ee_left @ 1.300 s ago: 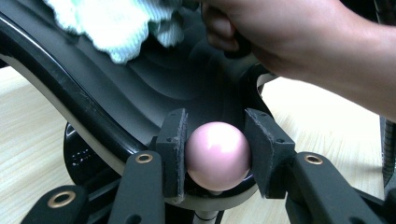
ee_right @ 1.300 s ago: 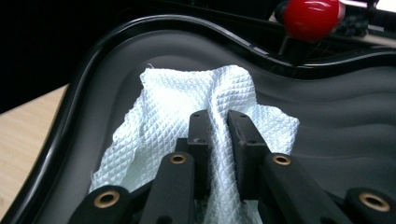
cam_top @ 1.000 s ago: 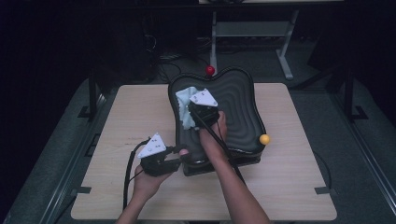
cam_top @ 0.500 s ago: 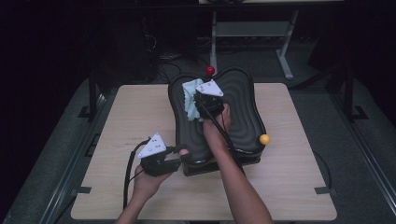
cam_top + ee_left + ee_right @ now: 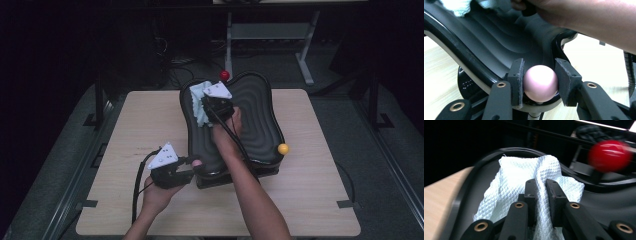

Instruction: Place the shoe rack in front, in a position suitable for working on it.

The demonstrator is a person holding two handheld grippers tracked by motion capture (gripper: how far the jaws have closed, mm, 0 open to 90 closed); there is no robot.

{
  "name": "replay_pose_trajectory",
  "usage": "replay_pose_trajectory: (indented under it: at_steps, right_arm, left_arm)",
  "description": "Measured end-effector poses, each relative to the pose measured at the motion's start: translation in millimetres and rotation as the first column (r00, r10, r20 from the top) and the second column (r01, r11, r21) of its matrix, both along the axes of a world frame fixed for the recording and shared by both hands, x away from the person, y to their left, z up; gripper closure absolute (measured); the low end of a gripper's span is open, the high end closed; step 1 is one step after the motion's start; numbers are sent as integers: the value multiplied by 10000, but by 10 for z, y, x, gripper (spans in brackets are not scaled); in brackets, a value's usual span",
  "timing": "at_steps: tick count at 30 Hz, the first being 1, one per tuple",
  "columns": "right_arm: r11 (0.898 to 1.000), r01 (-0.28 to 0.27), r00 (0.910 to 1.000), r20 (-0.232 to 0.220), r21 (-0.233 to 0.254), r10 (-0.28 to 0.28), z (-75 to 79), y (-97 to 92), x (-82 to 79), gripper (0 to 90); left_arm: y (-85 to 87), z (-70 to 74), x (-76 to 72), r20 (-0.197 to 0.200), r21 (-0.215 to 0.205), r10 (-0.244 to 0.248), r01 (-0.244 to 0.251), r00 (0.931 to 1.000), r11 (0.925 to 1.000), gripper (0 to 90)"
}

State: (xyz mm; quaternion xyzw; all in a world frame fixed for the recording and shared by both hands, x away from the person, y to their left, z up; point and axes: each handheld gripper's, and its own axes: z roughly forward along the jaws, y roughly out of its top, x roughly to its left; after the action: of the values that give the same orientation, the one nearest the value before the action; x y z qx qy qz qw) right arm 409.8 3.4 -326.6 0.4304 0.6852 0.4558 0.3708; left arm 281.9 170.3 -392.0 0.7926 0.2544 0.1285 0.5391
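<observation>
Two hand-held grippers: your left hand-held gripper point(image 5: 539, 83) clamps the pale pink ball knob point(image 5: 540, 83) at the near rim of the black ribbed wavy tray point(image 5: 255, 120) on the light wooden tabletop point(image 5: 140, 130). Farther in, your right hand-held gripper point(image 5: 541, 188) pinches the white waffle-weave cloth point(image 5: 516, 185) against the tray's far corner, beside a red ball knob point(image 5: 610, 152); a dark room lies beyond.

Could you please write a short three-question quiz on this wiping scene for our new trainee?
1. True or false: the left gripper has its jaws shut on a pale pink ball knob.
2. What does the right gripper pinch? A) white waffle-weave cloth B) red ball knob C) yellow ball knob
3. On what does the black ridged wavy tray stand?

Key:
1. True.
2. A, the white waffle-weave cloth; the red ball knob stands apart at the tray's far rim.
3. The light wooden table.
</observation>
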Motion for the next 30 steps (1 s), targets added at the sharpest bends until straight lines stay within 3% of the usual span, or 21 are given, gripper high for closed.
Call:
replay_pose_trajectory:
  at_steps: [4, 7, 10, 12, 15, 17, 20, 22, 25, 26, 28, 30]
  right_arm:
    - [9988, -378, 9992, 104, -313, 381, -7, 163, -33, 795]
    - [9995, 110, 9997, 241, -287, -103, 9, 69, 32, 795]
    - [9997, 202, 9997, 120, -118, -201, 34, 62, 63, 794]
    - [9996, -275, 9995, 144, -48, 276, 28, 158, 53, 794]
    - [9968, -725, 9971, 224, -332, 733, 30, 302, 48, 795]
    - [9975, -560, 9979, 309, -427, 573, 44, 264, 83, 795]
    - [9999, 4, 9997, 236, -101, -1, 71, 104, 162, 795]
    - [9999, 70, 9996, 259, -121, -66, 65, 121, 157, 794]
    - [9983, -580, 9980, 246, 17, 580, 38, 245, 107, 793]
    - [9969, -767, 9965, 303, -192, 773, 28, 304, 84, 793]
    - [9959, -842, 9960, 276, -345, 852, 38, 305, 81, 794]
    - [9982, -375, 9989, 253, -466, 387, 57, 199, 101, 795]
  left_arm:
    - [-4, 0, -4, 6, 6, 11, -11, 10000, 10000, 602]
    - [-5, -1, -9, 32, 14, 44, -44, 10000, 10000, 603]
    - [-4, -1, -6, 22, 11, 11, -11, 10000, 10000, 602]
    - [-7, 0, -7, 14, 12, 24, -24, 10000, 10000, 602]
    - [-7, 0, -4, 10, 5, -8, 8, 10000, 10000, 603]
    - [-11, 1, -7, 37, 35, 8, -8, 10000, 10000, 603]
    - [-11, -1, -4, 41, 14, 29, -29, 10000, 10000, 602]
    - [-8, -1, -1, 20, 10, -1, 1, 10000, 10000, 603]
    - [-16, -2, 3, 42, 0, -42, 42, 10000, 10000, 602]
    - [-13, -3, 6, 22, -9, -60, 60, 10000, 10000, 602]
    - [-14, -3, 3, 36, -10, -43, 43, 10000, 10000, 603]
    - [-13, -2, -2, 50, 32, -25, 25, 10000, 10000, 603]
